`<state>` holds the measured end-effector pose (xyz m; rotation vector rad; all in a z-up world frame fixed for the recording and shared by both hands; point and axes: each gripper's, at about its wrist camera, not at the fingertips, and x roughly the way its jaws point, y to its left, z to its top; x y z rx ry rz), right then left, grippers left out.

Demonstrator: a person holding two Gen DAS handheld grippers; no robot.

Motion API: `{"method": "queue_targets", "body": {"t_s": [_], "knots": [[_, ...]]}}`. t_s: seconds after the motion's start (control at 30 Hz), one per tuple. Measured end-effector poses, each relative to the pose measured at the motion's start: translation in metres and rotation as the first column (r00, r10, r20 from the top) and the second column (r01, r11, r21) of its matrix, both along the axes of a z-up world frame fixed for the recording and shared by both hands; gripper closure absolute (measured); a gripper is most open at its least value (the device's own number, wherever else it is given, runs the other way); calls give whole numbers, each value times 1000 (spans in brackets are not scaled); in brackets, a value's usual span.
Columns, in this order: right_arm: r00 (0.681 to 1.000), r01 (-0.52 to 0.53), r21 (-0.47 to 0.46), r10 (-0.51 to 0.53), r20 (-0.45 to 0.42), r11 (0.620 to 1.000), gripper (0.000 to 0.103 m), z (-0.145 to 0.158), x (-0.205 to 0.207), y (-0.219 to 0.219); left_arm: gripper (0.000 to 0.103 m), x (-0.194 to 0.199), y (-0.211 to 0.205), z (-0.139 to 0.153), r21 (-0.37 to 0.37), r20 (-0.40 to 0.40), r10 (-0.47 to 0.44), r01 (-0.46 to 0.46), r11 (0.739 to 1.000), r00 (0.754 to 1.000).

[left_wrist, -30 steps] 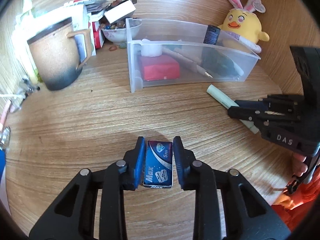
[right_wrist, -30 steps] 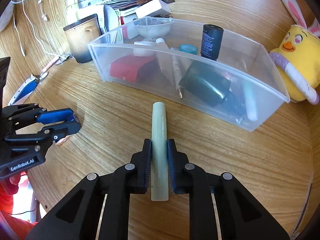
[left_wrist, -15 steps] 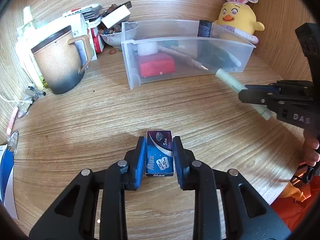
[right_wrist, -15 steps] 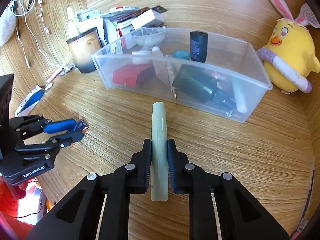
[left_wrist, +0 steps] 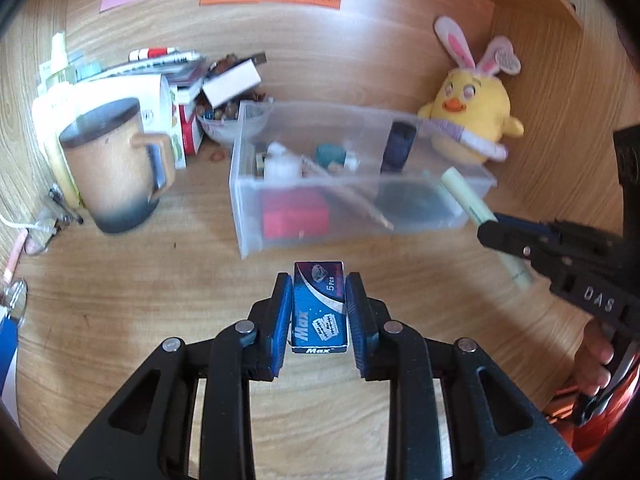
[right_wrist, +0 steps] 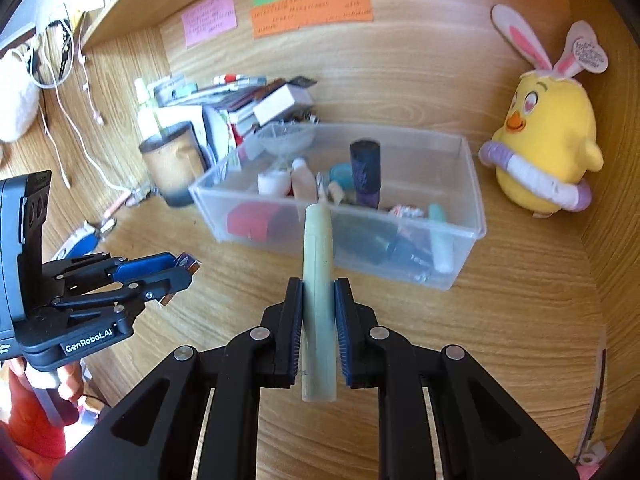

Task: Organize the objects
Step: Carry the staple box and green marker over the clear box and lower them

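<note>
our left claw (left_wrist: 319,312) grips the blue box (left_wrist: 319,307); our right claw (right_wrist: 317,316) grips the pale stick (right_wrist: 318,288). next we drop both into the clear bin (right_wrist: 466,216), upper middle.

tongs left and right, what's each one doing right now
Left tongs: closed on the blue razor blade box.
Right tongs: closed on the pale green tube.

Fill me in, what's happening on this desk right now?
A person is tidying a wooden desk with two handheld grippers. The left gripper is shut on a small blue razor-blade box, the right gripper on a pale green stick. Both items are held above the desk, short of the clear plastic bin.
</note>
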<state>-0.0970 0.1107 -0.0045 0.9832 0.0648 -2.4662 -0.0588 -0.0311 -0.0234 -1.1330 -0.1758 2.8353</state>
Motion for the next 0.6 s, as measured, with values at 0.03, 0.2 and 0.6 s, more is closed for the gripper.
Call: {"method": "queue_targets", "body": {"t_s": [0.03,0.2,0.6], "knots": [[1000,7,-4,-7,-7,1000,89,3,-2,1,76,-2,0,3,7,-6,-1,1,1000,1000],[999,31,-8,-32,-32,999,89,12,-10,3,76,-10,0,22,5,-59,-1,1,1000,998],[993,73,5,-72,-90,997,89,30,-40,5,76,-43,-7,48,30,-115,4,-1,1000,993]]}}
